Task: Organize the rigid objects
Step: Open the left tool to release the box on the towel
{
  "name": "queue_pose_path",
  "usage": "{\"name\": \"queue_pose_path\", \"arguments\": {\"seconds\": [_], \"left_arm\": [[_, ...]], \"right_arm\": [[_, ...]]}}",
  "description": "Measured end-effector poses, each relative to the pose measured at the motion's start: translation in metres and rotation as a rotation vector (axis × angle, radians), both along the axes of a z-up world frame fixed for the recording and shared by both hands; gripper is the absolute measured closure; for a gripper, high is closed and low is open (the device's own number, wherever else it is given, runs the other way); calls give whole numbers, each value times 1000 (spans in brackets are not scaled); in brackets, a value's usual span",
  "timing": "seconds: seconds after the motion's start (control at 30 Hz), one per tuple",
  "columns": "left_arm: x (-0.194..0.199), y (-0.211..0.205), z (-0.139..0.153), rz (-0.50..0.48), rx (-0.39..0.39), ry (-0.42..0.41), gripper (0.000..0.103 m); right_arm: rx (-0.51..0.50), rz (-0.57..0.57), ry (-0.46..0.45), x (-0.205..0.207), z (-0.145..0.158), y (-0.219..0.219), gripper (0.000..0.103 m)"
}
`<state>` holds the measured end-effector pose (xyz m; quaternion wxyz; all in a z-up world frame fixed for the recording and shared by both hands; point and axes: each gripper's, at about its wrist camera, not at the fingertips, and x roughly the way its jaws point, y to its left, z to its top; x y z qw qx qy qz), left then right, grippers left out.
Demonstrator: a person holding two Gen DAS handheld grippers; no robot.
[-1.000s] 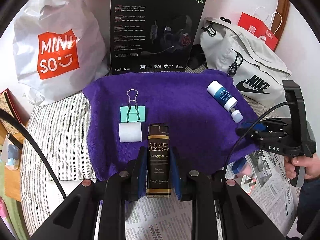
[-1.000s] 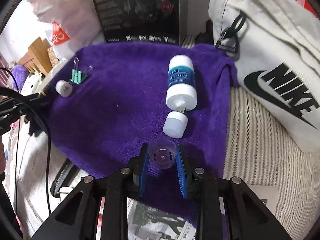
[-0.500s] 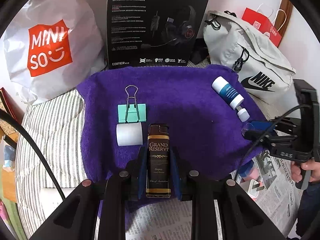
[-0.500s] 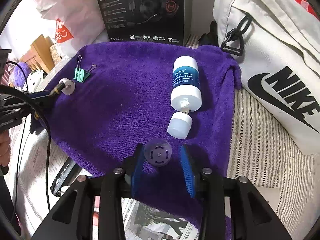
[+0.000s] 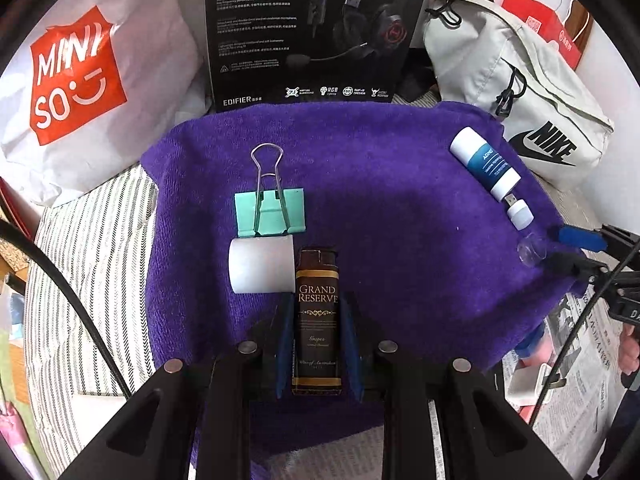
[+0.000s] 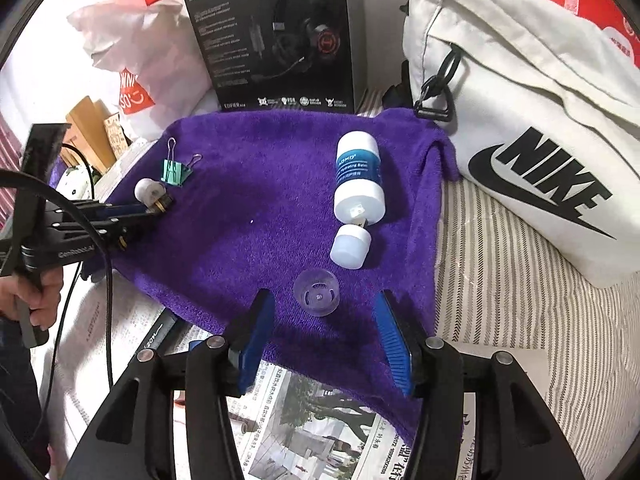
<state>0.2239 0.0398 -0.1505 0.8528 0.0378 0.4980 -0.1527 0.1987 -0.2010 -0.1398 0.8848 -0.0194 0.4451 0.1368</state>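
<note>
Six small items occupy the purple towel (image 5: 400,208): one dark bottle (image 5: 318,320) labelled Grand Reserve, one white roll (image 5: 261,265), one green binder clip (image 5: 270,211), one white-and-blue tube (image 6: 359,178), one white cap (image 6: 350,246) and one clear cup (image 6: 316,292). My left gripper (image 5: 318,340) pinches the bottle between its blue pads, with the bottle's top touching the right side of the roll; the clip lies just behind the roll. My right gripper (image 6: 324,332) is spreading its jaws, and the clear cup lies on the towel between them, free of both pads. The cap lies just beyond the cup, at the tube's open end. Around the towel stand one black headset box (image 5: 316,28) at the back, one white shopping bag (image 5: 76,80) to its left and one pale sports bag (image 6: 532,128) to the right, pressing against the towel's right corner. Newspaper (image 6: 320,432) lies under the near edge.
</note>
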Motion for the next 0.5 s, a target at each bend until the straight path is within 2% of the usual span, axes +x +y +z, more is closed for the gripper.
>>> {"name": "queue_pose_path", "arguments": {"seconds": [0.5], "left_arm": [[1, -3, -4, 8, 45, -17, 80]], "right_arm": [[44, -36, -21, -30, 9, -8, 46]]}}
